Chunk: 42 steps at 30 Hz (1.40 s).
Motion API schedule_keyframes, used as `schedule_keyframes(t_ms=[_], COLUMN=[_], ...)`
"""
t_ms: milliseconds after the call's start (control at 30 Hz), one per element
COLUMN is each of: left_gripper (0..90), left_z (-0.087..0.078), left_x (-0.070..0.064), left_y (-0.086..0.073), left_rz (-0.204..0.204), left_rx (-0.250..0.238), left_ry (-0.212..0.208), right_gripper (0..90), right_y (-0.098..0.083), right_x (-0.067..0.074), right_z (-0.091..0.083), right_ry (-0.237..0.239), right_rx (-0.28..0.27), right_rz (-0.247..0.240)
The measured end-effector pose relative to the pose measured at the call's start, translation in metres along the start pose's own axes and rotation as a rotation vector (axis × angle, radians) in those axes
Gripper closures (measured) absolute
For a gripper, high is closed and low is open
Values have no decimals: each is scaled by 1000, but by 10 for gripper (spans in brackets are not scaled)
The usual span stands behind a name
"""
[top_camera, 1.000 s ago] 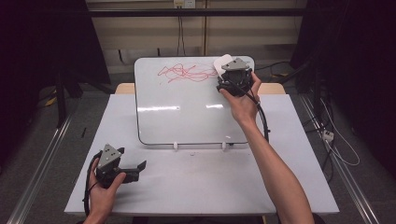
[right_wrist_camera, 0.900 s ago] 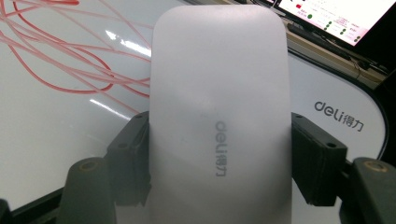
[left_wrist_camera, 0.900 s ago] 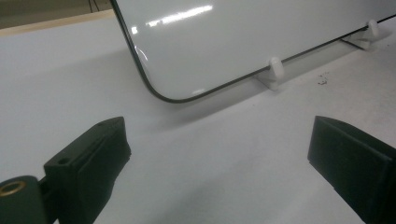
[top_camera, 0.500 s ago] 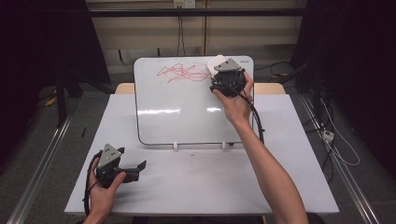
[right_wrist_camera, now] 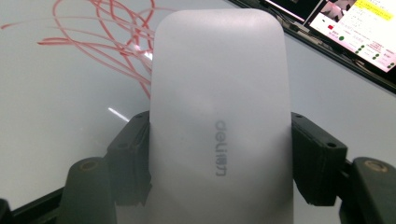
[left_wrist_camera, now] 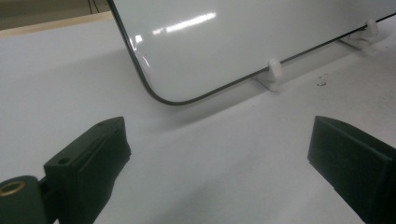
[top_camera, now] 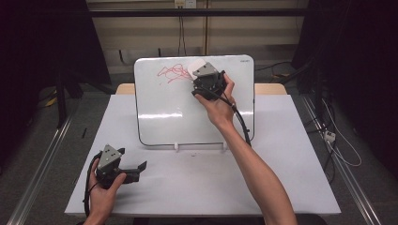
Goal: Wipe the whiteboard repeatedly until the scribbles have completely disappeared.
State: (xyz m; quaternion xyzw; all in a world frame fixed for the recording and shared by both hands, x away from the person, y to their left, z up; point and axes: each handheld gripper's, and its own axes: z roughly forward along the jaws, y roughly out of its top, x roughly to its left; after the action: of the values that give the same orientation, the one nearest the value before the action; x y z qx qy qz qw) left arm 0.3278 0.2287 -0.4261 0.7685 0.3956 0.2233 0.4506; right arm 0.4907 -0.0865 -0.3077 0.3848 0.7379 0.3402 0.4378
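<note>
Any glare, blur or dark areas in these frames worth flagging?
High view: surroundings dark, a glare streak across the whiteboard. Left gripper view: bright reflections on the board, the near left claw soft. Right gripper view: the white eraser held close looks hazy, its lettering blurred; the red scribble stays legible.

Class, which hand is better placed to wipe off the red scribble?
Right: the right gripper clamps the white eraser on the whiteboard beside the red scribble; the left gripper rests open on the table.

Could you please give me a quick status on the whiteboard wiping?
Right gripper shut on white eraser, at the red scribble on whiteboard. Left gripper open, low over table. Nothing in the way.
</note>
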Motion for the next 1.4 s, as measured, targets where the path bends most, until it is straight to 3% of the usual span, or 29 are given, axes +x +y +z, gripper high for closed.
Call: schedule_keyframes(t_ms=[133, 267, 333, 433, 800, 1400], left_gripper=[51, 51, 51, 51, 51, 51], left_z=[0, 1, 1, 1, -2, -2], left_x=[-1, 0, 0, 0, 1, 1], left_y=[1, 0, 0, 0, -1, 0], left_rz=[-1, 1, 2, 1, 1, 5], left_rx=[-3, -2, 0, 0, 0, -3], left_ry=[-5, -7, -4, -4, 6, 3], right_gripper=[315, 315, 315, 315, 315, 313], right_y=[5, 0, -4, -4, -7, -6], right_x=[18, 10, 5, 5, -20, -17], right_z=[2, 1, -1, -5, -8, -12], right_ry=[25, 41, 54, 48, 10, -4], right_rx=[-2, 13, -1, -5, 11, 13], right_rz=[-55, -24, -34, -56, -6, -10])
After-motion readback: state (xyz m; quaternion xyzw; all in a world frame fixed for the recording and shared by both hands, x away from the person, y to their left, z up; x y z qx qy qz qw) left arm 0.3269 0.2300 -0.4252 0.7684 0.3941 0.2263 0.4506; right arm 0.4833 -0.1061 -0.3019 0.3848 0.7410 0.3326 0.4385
